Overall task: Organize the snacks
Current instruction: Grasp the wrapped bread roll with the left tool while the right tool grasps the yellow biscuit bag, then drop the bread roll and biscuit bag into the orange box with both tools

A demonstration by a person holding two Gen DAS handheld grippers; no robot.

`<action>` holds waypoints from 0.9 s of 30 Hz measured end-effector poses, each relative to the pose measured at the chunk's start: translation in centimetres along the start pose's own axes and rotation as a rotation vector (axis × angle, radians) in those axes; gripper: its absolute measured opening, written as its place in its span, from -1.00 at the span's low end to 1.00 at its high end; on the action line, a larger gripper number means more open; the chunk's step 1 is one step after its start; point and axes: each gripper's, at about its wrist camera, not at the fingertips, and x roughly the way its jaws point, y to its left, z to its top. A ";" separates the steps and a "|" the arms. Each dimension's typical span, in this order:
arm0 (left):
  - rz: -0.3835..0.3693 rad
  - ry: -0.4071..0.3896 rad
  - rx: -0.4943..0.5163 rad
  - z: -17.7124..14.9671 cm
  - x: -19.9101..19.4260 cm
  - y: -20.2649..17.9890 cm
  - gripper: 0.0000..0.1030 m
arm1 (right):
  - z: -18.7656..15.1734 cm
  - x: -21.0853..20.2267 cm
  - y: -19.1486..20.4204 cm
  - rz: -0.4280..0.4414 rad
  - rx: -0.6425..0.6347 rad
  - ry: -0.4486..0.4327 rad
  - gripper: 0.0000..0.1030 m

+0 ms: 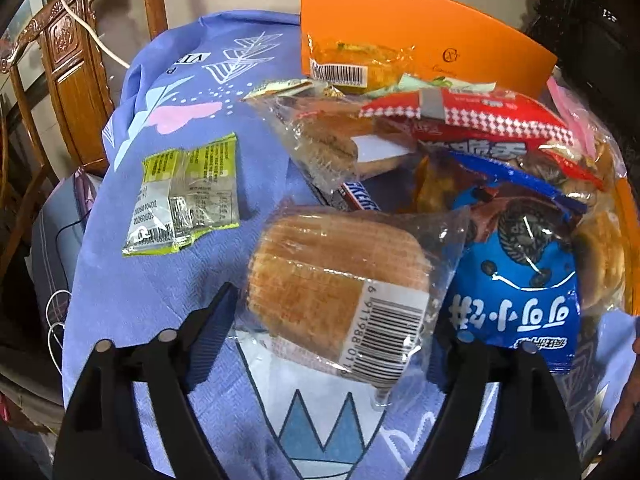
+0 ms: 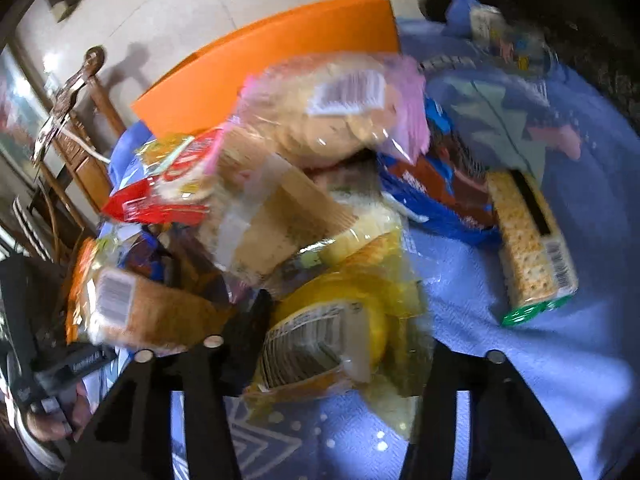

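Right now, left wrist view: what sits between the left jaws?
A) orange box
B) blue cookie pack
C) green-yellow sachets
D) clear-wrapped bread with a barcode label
D: the clear-wrapped bread lies between the left gripper's jaws; the blue cookie pack is off to its right.

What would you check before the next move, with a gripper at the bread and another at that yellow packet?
1. Bread pack between the left gripper fingers: ok.
2. Left pads pressing the bread: cannot tell; a gap shows at the left finger.
3. Yellow packet between the right gripper fingers: ok.
4. Right grip firm: cannot tell; the view is blurred.
5. Bread free of the pile: not ok; the blue cookie bag lies against it.
6. Orange box behind the pile is open to receive snacks: cannot tell.
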 end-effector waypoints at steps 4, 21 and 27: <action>-0.036 -0.017 -0.006 -0.2 -1.1 0.3 0.17 | -0.4 -1.9 -1.1 0.049 0.002 -0.025 -0.22; -0.057 -0.188 0.065 4.0 -9.4 -0.3 0.11 | 3.8 -8.2 -0.2 0.168 -0.088 -0.151 -0.30; -0.095 -0.244 0.115 14.0 -9.8 -3.3 0.11 | 13.0 -9.8 1.6 0.211 -0.108 -0.253 -0.30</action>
